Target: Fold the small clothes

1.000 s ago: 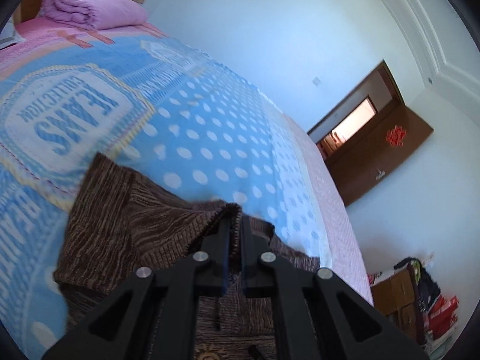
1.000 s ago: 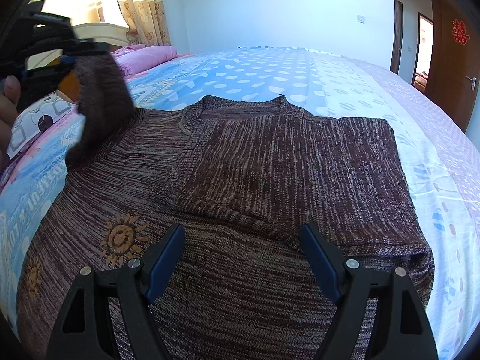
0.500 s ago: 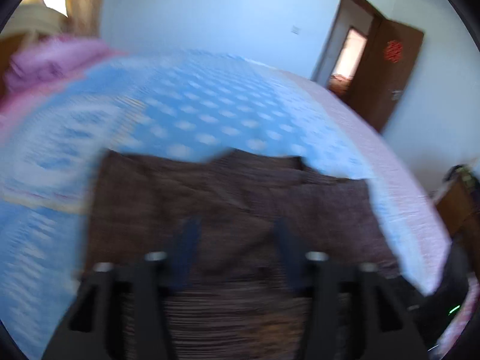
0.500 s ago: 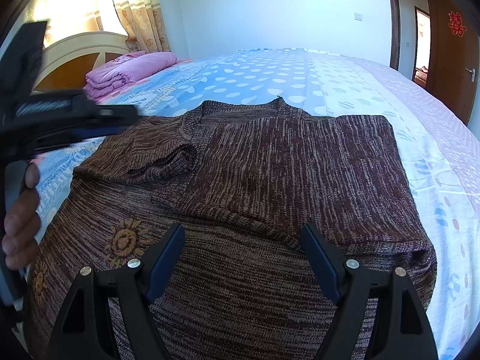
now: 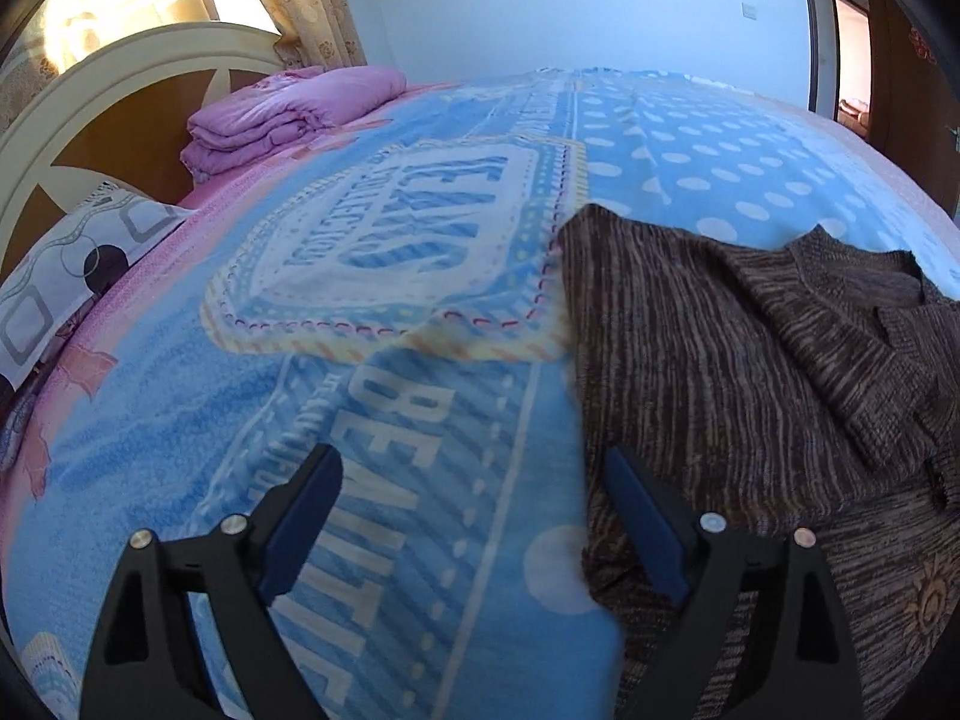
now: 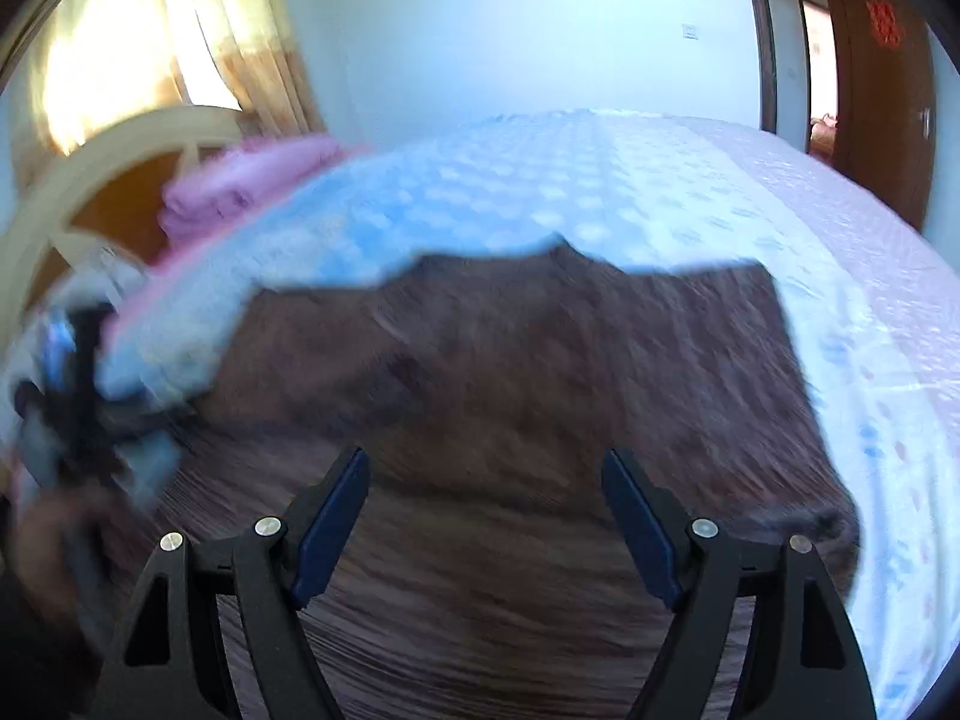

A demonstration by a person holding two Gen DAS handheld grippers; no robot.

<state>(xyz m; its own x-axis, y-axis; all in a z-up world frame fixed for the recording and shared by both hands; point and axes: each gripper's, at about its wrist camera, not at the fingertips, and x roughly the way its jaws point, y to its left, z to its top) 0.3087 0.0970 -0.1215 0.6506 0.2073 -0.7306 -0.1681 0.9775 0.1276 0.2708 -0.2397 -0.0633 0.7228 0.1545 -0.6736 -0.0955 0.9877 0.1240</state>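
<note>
Brown striped knit sweater [image 5: 750, 360] flat on blue dotted blanket [image 5: 420, 390] | left sleeve now released, folded inward | left gripper [image 5: 474, 516] jaws just opened, empty | right gripper [image 6: 486, 510] spread, empty above sweater | next: fold the body

A folded pink quilt [image 5: 288, 114] lies by the headboard [image 5: 120, 96] on the blue blanket [image 5: 300, 360].
</note>
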